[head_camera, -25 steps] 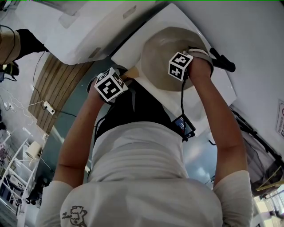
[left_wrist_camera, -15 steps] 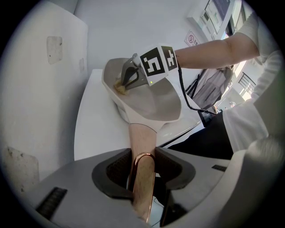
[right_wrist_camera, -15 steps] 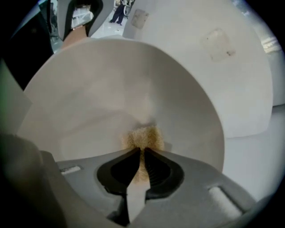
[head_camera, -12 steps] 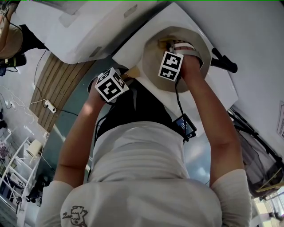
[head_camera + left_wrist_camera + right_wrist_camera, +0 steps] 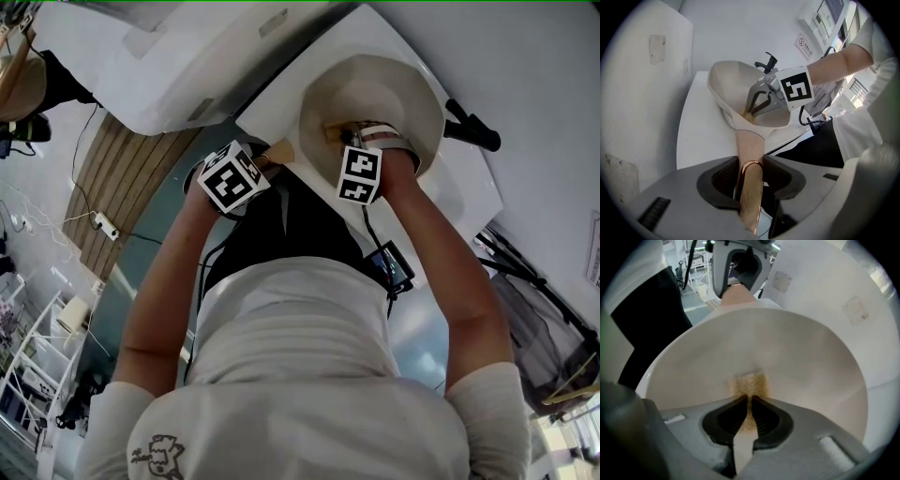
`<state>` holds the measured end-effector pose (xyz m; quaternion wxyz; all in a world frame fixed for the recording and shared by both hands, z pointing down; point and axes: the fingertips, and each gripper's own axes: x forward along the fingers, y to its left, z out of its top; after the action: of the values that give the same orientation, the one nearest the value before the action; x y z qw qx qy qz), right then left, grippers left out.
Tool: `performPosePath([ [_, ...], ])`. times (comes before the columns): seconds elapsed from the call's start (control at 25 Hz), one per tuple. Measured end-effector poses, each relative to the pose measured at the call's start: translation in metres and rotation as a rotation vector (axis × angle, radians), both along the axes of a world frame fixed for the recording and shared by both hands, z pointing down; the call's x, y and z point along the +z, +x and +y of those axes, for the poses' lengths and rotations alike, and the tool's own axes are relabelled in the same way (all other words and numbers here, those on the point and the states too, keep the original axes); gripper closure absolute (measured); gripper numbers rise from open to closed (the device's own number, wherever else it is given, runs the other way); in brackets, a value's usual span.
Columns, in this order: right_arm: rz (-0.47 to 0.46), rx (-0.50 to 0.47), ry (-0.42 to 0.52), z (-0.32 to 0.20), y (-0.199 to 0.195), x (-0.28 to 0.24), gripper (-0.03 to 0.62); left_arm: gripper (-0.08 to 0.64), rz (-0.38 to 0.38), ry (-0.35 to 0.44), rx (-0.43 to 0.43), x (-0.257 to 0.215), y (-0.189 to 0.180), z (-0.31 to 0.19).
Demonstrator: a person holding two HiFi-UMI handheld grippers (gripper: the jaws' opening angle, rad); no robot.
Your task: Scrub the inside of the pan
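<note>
Both grip: left gripper (image 5: 751, 165) holds the pan handle (image 5: 749, 140); right gripper (image 5: 749, 401), pinching a half-hidden sponge (image 5: 750, 383), has slid nearer.

Grey two-jaw left gripper (image 5: 751, 177): black pads clamped on the tan pan handle with copper end loop (image 5: 750, 145), pointing steeply down, marker cube on top. Grey two-jaw right gripper (image 5: 749, 409): aimed almost straight down, jaws nearly together, pinching what looks like a thin yellow-brown scrub pad (image 5: 750, 383). Both arms bare below short white sleeves (image 5: 487, 394). The left forearm (image 5: 164, 281) is stretched forward; the right forearm (image 5: 441, 253) reaches further out, wrist bent down.
</note>
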<state>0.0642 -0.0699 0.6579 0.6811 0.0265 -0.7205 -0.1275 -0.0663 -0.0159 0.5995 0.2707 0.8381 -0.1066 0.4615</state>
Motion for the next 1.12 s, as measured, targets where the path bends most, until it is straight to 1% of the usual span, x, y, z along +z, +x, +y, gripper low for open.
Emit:
performPosePath([
  [0.24,0.057,0.013,-0.061,0.021,0.035,0.003,0.555,0.403,0.004,-0.027,0.004,-0.002,0.001,0.002],
  [0.36,0.094,0.045,-0.092,0.021,0.055,0.001,0.554,0.403,-0.005,-0.027,0.015,-0.002,0.001,0.003],
  [0.44,0.122,0.07,-0.095,0.017,0.069,0.0,0.554,0.403,-0.008,-0.027,0.019,-0.001,0.0,0.003],
  [0.52,0.153,0.083,-0.075,0.008,0.081,-0.002,0.554,0.403,-0.008,-0.03,0.017,-0.002,0.0,0.003],
  [0.68,0.212,0.096,-0.006,-0.021,0.101,-0.009,0.554,0.403,-0.013,-0.021,0.021,-0.001,0.0,0.003],
  [0.84,0.234,0.113,0.083,-0.058,0.105,-0.016,0.554,0.403,-0.02,-0.019,0.022,0.0,0.0,0.002],
  [0.96,0.21,0.115,0.146,-0.084,0.093,-0.019,0.554,0.403,-0.026,-0.014,0.023,0.001,0.001,0.002],
  [1.12,0.127,0.113,0.179,-0.104,0.062,-0.023,0.555,0.403,-0.036,-0.001,0.015,0.001,0.0,0.001],
])
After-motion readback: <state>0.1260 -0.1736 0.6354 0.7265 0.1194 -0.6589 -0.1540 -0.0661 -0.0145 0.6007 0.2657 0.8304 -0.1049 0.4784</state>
